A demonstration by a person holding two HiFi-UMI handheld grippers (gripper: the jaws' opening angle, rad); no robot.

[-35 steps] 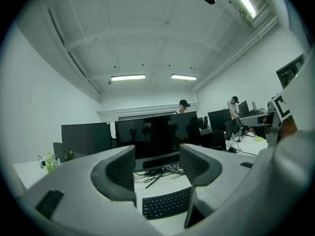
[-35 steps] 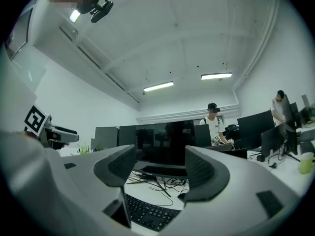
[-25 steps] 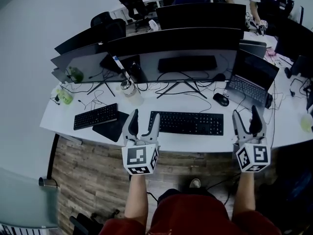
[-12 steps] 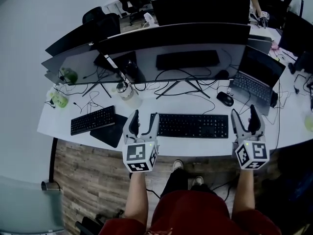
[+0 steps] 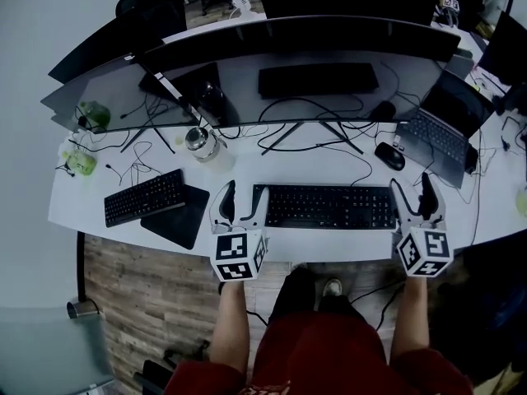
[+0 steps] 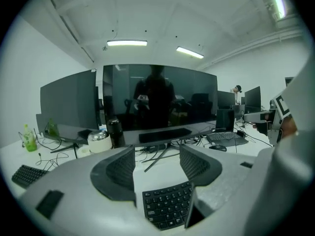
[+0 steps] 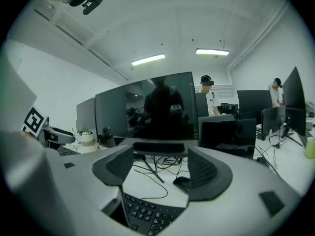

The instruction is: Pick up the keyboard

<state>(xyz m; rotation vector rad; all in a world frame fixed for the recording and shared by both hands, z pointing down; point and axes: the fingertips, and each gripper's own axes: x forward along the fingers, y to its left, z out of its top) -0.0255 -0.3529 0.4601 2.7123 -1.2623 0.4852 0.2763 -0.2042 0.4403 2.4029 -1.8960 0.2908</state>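
A black full-size keyboard (image 5: 328, 206) lies on the white desk (image 5: 123, 233), near its front edge. My left gripper (image 5: 244, 196) hovers at the keyboard's left end, jaws apart and holding nothing. In the left gripper view the keyboard's left corner (image 6: 170, 205) shows low between the left gripper's (image 6: 156, 154) jaws. My right gripper (image 5: 412, 189) is at the keyboard's right end. Its jaws are opening, and no pad presses on anything. The right gripper view shows the key rows (image 7: 147, 213) below the right gripper (image 7: 160, 156).
A smaller black keyboard (image 5: 144, 197) and a dark pad (image 5: 177, 216) lie to the left. A mouse (image 5: 390, 155) and an open laptop (image 5: 440, 134) sit at the right. Behind stand wide monitors (image 5: 296, 48), loose cables, a lidded jar (image 5: 200, 144) and a green bottle (image 5: 81, 161).
Both grippers have come down and forward to the two ends of the keyboard. The head view has tilted, so the desk sits higher in the picture.
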